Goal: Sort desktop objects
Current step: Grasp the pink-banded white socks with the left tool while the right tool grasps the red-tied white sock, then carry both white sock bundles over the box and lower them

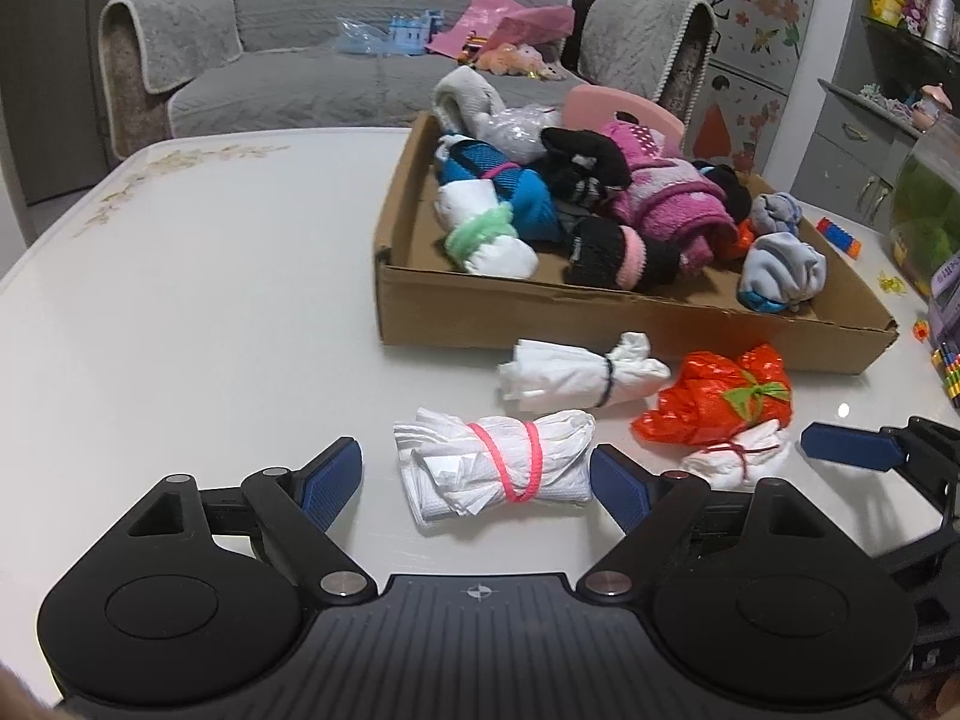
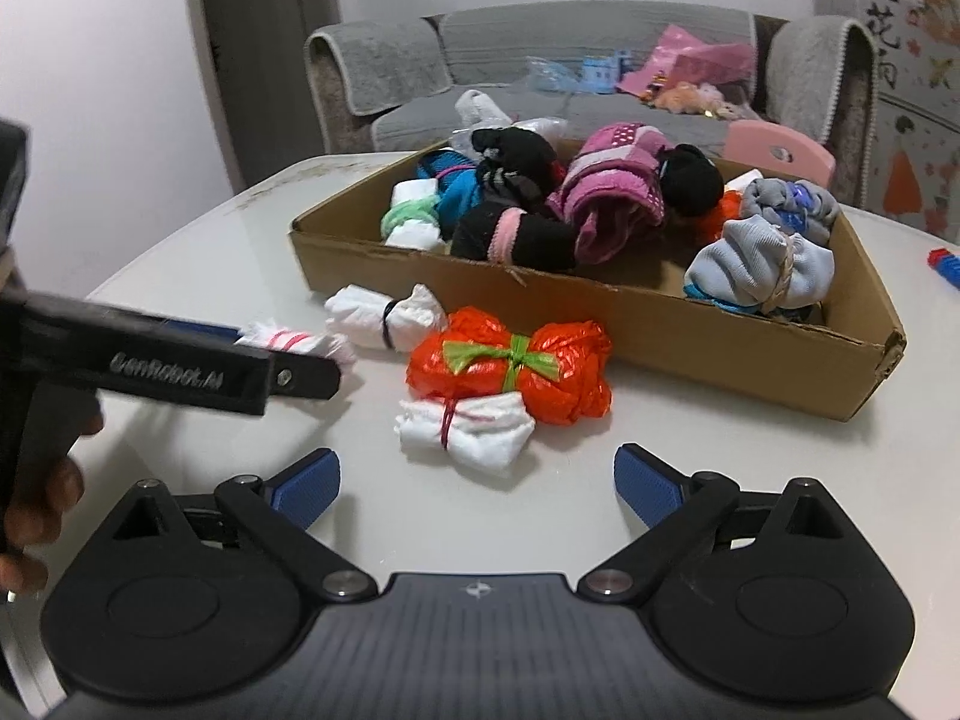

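My left gripper [image 1: 477, 480] is open, its blue pads on either side of a white bundle tied with a pink band [image 1: 495, 474] lying on the white table [image 1: 198, 312]. My right gripper [image 2: 477, 489] is open and empty, just short of a white bundle with a dark red tie [image 2: 465, 426]. Behind that lies an orange bag bundle with a green bow [image 2: 513, 369] and a white bundle with a black band [image 2: 387, 315]. A shallow cardboard box [image 2: 660, 324] holds several rolled socks and cloths. The left gripper also shows in the right wrist view [image 2: 288, 348].
Coloured toy blocks [image 1: 840, 237] and a green jar [image 1: 927, 210] sit right of the box. A pink chair back [image 2: 780, 153] and a grey sofa [image 1: 336, 69] stand beyond the table. Bare tabletop lies left of the box.
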{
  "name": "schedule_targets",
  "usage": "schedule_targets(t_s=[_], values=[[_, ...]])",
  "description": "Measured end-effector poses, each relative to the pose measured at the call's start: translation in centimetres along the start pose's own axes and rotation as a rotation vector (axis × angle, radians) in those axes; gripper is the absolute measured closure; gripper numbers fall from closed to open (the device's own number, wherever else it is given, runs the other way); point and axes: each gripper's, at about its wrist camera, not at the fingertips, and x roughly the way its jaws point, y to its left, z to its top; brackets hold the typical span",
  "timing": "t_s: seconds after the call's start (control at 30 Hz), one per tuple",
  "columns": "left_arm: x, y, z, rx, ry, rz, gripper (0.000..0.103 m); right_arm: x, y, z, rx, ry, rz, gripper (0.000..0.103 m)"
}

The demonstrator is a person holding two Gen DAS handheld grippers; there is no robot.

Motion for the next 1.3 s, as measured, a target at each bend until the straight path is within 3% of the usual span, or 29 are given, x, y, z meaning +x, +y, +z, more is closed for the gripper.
schedule_targets(t_s=[0.27, 0.4, 0.43, 0.53, 0.73, 1.3], values=[[0.0, 1.6, 0.3, -0.021, -0.005, 0.014, 0.016, 1.4, 1.6, 0.5, -0.003, 0.001, -0.097, 0.008], [0.0, 1.8, 0.2, -0.015, -0.006, 0.02, 0.016, 1.4, 2.2, 0.5, -0.021, -0.009, -0.134, 0.027], [0.0, 1.8, 0.2, -0.01, -0.006, 0.022, 0.016, 1.4, 2.2, 0.6, -0.016, -0.014, -0.139, 0.038], [0.0, 1.9, 0.1, -0.003, -0.007, 0.023, 0.017, 1.0, 1.9, 0.5, -0.004, -0.033, -0.151, 0.058], [-0.5, 1.8, -0.1, 0.024, -0.013, 0.012, 0.031, 0.3, 1.5, 0.0, -0.001, -0.045, -0.138, 0.059], [-2.8, 1.6, -1.2, 0.046, 0.001, 0.014, 0.032, -3.7, -1.9, -2.5, 0.058, -0.059, -0.13, 0.06]])
